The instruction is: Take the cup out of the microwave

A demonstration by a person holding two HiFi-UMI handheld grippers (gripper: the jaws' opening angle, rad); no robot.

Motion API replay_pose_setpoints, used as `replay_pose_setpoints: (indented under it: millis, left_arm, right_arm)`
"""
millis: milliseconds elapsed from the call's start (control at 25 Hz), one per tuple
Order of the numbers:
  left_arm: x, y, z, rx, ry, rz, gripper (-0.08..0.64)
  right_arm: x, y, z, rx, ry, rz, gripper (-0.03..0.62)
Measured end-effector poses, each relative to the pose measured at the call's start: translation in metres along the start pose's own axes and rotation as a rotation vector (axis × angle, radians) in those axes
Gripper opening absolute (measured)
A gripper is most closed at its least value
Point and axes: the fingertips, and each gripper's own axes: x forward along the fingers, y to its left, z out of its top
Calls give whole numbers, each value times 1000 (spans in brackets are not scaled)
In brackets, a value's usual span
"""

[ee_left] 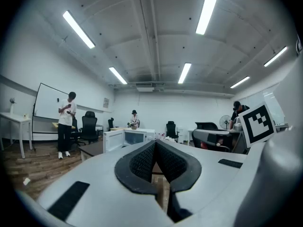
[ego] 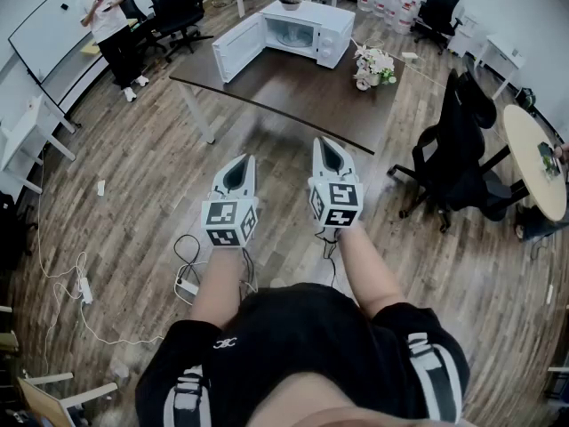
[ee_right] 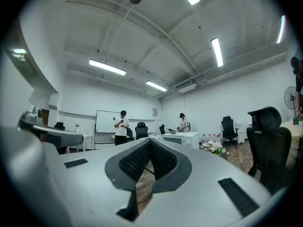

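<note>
Head view: microwave [ego: 302, 32] on far counter [ego: 293, 96], door open for reaching; cup not visible, probably inside.
Left gripper view: left gripper [ee_left: 155, 148] jaws together, empty, nothing near yet.
Right gripper view: right gripper [ee_right: 150, 145] jaws closed, empty.

The microwave [ego: 308, 32] is sitting too far off to tell what's inside, and the round table [ego: 532, 154] is running off the edge.

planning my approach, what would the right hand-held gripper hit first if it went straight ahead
Probably the white microwave on the dark table; nothing shows between it and the right hand-held gripper, though depth is unclear.
</note>
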Motion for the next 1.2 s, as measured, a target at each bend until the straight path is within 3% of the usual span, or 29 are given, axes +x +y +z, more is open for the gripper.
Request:
replay_pose_setpoints:
  millis: [360,800,1200]
  left_arm:
    - [0,19,4,-4,-13,9,2]
    - [18,50,0,25,-11,-35,2]
    - [62,77,-5,41,-5,-56,2]
  right_arm:
    - [10,16,0,-4,-19,8,0]
    - [38,26,-12,-5,-7,-34,0]
    - [85,17,-27,17,-9,-61,0]
